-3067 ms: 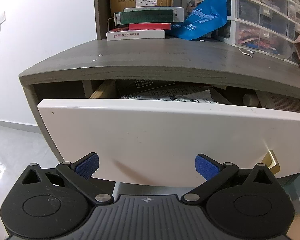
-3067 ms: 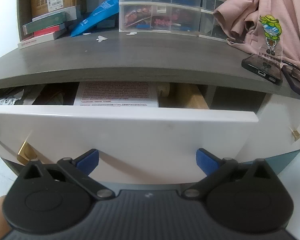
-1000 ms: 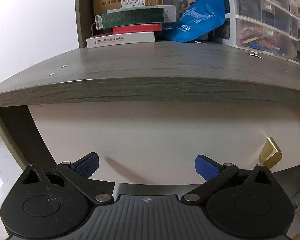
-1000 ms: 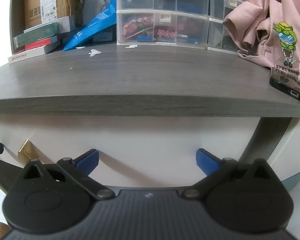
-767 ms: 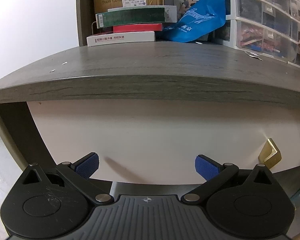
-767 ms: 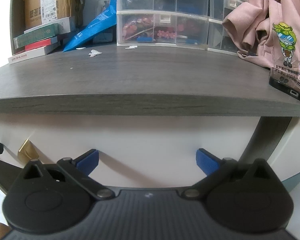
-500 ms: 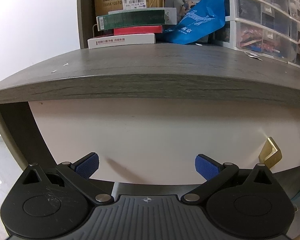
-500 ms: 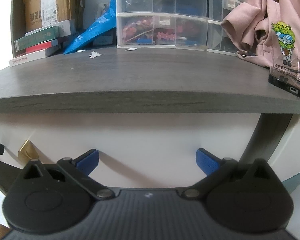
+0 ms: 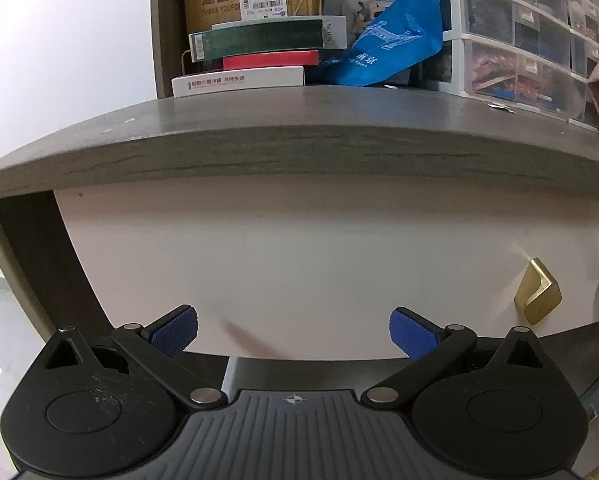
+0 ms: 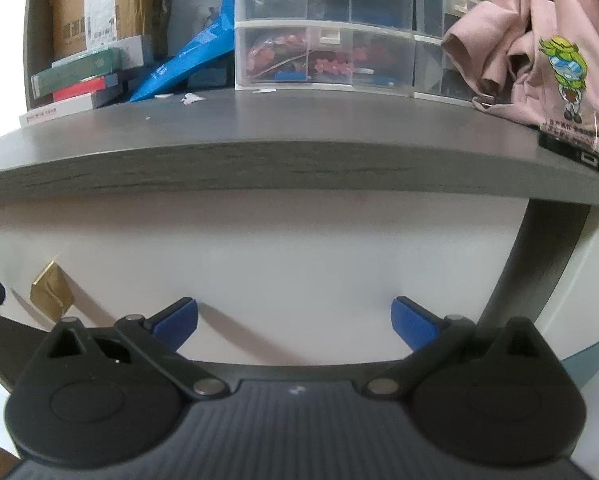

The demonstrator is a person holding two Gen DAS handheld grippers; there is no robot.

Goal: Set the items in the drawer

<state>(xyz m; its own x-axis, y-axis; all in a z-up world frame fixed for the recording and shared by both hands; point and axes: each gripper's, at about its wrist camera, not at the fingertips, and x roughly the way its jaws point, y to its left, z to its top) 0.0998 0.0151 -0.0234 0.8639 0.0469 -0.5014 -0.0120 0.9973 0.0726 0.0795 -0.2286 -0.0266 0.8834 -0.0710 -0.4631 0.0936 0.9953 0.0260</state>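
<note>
Grey wood desktop [image 9: 299, 120] above white drawer [image 9: 299, 248]

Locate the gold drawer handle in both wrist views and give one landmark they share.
Left wrist: the gold drawer handle sits at lower right on the white drawer front.
Right wrist: it sits at lower left.
Shared landmark: the blue bag on the desk above.

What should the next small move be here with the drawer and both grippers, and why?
Probably ease both back and away. The white drawer front sits shut under the grey desktop, with no contents showing. The left hand-held gripper and right hand-held gripper are both open and empty, beside the gold handle.
</note>
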